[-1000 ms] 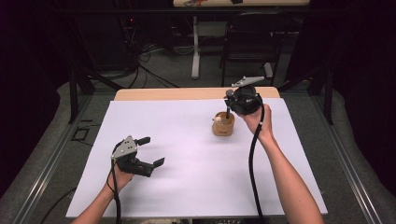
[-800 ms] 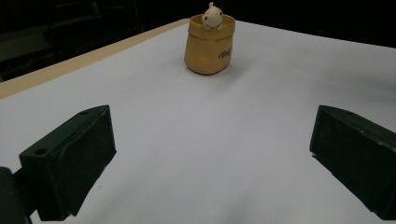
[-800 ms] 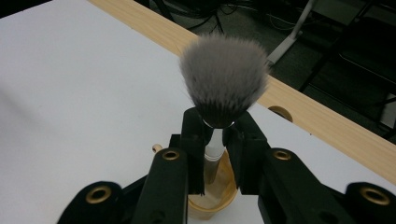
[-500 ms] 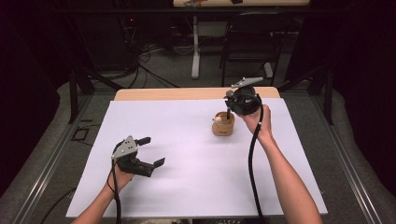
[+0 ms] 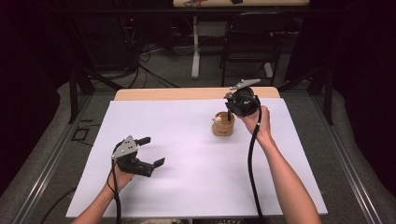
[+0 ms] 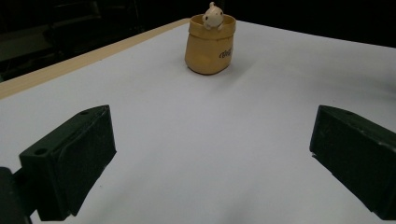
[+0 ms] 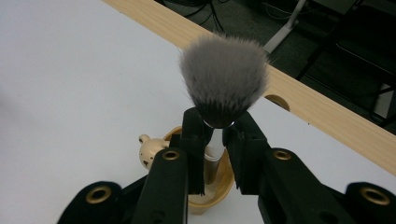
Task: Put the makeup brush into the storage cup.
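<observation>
Item: makeup brush (image 7: 223,79), grey bristles fanned upward, pale handle standing in a tan sack-shaped holder (image 7: 212,186)
Location: far right part of the white-covered table (image 5: 187,140); the holder (image 5: 223,125) bears a small cream figurine (image 6: 212,15) at its rim

Right gripper (image 7: 215,135): jaws clamped on the brush just under the bristles, one pad on each side of the ferrule; body held above the holder by the right hand (image 5: 258,122)

Left gripper (image 5: 148,152): jaws wide apart, nothing between them, resting low at the near left, well apart from the holder

Step in hand, as judged: the brush is gripped at the holder, either being seated in it or drawn out; the handle's lower end looks to be inside the rim

Next move calls for: a straight vertical path, so the handle does not catch the rim and tip the light holder

Surface: plain white sheet over a wooden tabletop (image 5: 187,93), whose bare edge shows along the far side

Room: dark curtains, a black chair (image 5: 252,42), floor cables, a second table's leg behind
</observation>
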The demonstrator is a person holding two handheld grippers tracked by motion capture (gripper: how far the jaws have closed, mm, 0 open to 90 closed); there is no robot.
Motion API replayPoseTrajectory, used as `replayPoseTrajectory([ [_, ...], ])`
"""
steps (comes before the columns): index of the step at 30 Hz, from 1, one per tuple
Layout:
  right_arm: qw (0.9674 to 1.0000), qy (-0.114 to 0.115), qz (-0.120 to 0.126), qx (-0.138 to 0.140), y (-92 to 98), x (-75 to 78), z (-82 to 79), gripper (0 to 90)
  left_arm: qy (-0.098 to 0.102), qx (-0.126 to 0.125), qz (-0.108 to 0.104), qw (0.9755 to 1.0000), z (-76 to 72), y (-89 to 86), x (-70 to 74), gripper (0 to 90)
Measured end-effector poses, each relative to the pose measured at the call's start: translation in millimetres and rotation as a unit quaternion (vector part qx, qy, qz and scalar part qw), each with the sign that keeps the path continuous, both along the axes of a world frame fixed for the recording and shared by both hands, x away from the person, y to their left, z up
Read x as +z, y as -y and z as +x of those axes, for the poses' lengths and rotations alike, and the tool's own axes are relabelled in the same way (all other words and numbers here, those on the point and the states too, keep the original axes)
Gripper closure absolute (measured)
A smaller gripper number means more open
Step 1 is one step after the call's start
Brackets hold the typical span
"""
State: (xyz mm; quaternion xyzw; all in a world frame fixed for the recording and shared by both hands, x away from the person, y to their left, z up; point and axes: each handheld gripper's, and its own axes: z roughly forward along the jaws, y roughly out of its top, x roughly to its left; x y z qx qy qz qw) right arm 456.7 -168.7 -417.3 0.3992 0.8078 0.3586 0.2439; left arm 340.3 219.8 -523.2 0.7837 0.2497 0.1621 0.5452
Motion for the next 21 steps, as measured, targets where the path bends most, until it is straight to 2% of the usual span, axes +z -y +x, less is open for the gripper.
replayPoseTrajectory([
  [21,0.9999,-0.011,0.000,-0.003,-4.0,-8.1,5.2,77.1,0.002,-0.003,-0.001,1.0000,0.0,-0.1,0.5,0.4],
])
